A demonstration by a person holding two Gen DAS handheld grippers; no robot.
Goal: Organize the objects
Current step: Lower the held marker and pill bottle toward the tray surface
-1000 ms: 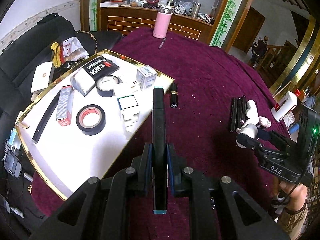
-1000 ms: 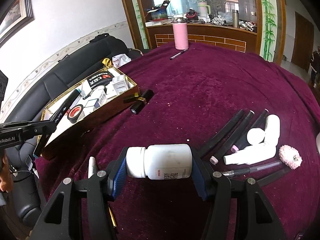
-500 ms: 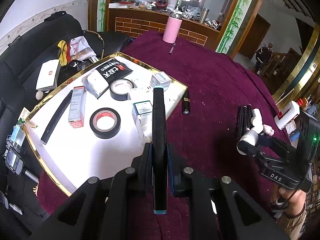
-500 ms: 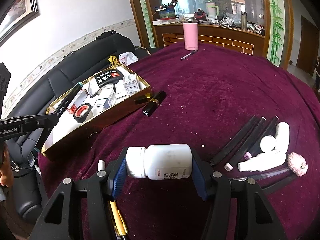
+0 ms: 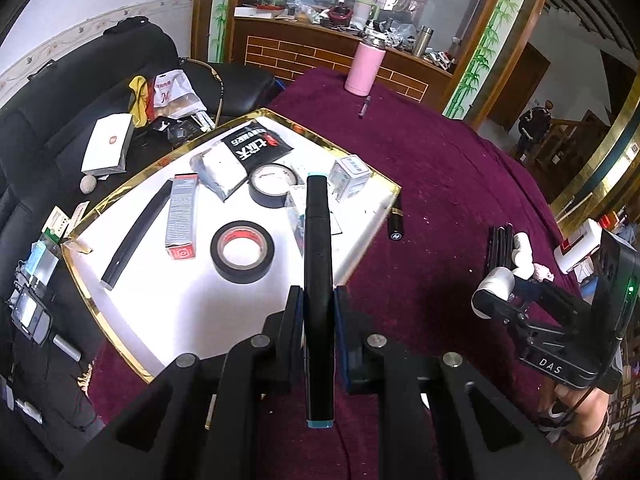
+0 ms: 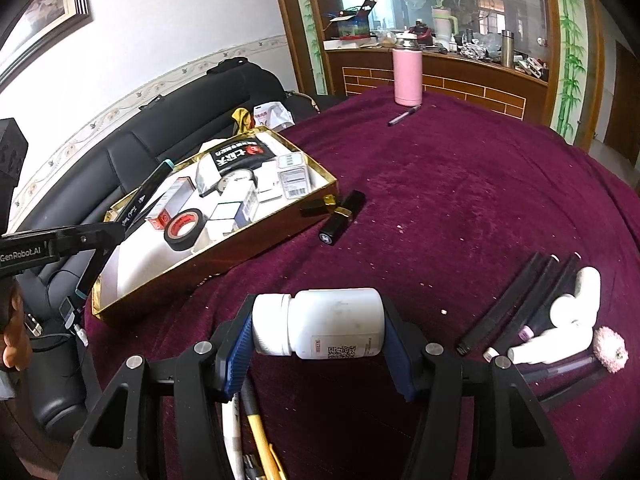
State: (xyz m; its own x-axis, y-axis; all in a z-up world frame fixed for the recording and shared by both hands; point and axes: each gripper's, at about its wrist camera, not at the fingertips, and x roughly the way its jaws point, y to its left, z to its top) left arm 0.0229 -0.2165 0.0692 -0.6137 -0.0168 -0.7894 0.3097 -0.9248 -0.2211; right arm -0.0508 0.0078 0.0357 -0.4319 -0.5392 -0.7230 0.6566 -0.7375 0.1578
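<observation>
My left gripper (image 5: 318, 300) is shut on a long black marker (image 5: 317, 248) with teal ends, held above the near edge of the gold-rimmed white tray (image 5: 120, 312). In the right wrist view the marker (image 6: 136, 204) hovers over the tray's left end (image 6: 248, 244). My right gripper (image 6: 318, 330) is shut on a white pill bottle (image 6: 320, 330), held sideways above the purple tablecloth. In the left wrist view it (image 5: 494, 294) is at the right. The tray holds two tape rolls (image 5: 243, 252), small boxes and packets.
A black lipstick tube (image 6: 340, 216) lies beside the tray. Black markers and white bottles (image 6: 560, 312) lie at the right. A pink flask (image 6: 407, 76) and a pen (image 6: 404, 116) are at the far edge. Pens (image 6: 256, 424) lie under my right gripper. A black sofa (image 6: 180, 120) is left.
My left gripper has moved with the marker further over the tray. My right gripper has moved a little closer to the tray, still holding the bottle.
</observation>
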